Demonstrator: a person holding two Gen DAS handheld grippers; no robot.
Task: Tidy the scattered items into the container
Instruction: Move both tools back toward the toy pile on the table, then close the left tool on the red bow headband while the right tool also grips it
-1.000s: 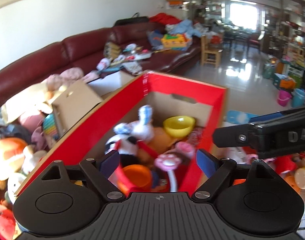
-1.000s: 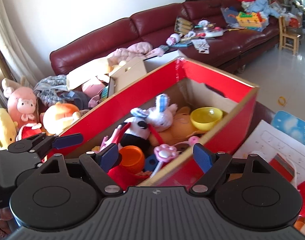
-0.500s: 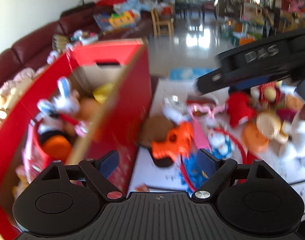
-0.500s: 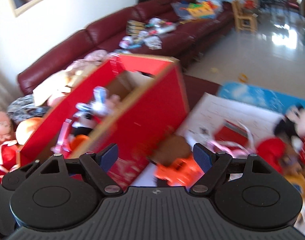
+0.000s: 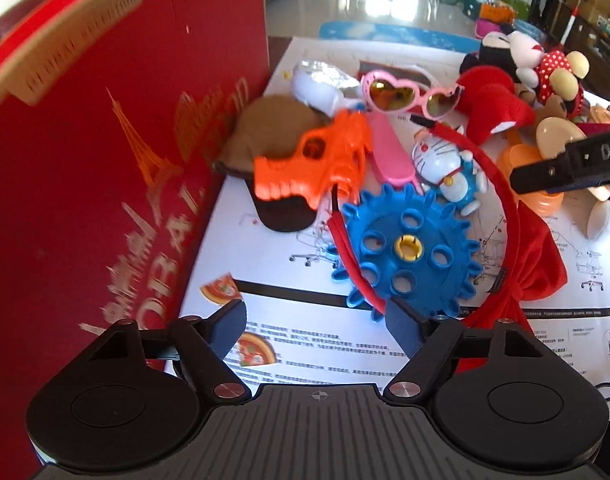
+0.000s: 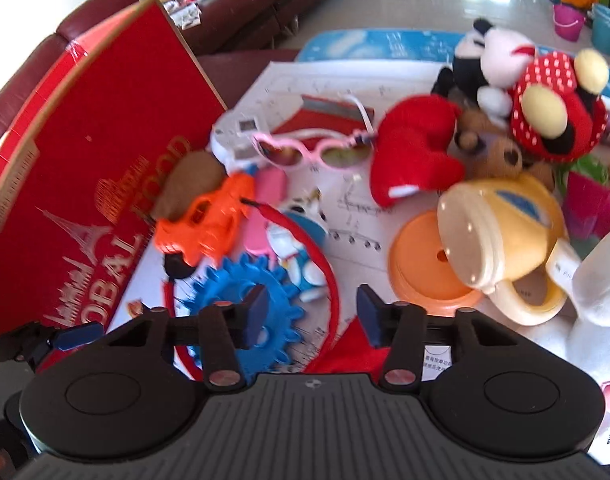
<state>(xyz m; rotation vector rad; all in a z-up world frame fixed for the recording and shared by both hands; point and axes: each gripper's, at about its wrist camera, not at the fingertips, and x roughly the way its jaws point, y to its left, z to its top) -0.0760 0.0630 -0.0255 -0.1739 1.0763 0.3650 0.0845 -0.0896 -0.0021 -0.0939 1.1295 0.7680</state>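
- Left wrist view: the left gripper (image 5: 316,326) is seen over printed paper (image 5: 305,344) beside the red box (image 5: 105,160); its jaws are wide, closing slightly, with nothing between them.
- The right gripper (image 6: 308,316) is seen with jaws narrowing, half shut, around the red headband (image 6: 329,276), which is not yet pinched.
- The blue gear (image 5: 409,252) lies on the paper, threaded by the headband, just beside the orange toy gun (image 5: 317,164).
- The gear is judged light, stiff and smooth; it is best taken across the toothed rim.
- The headband is judged springy, with a soft bow (image 5: 541,268); it may drag the gear along if lifted.
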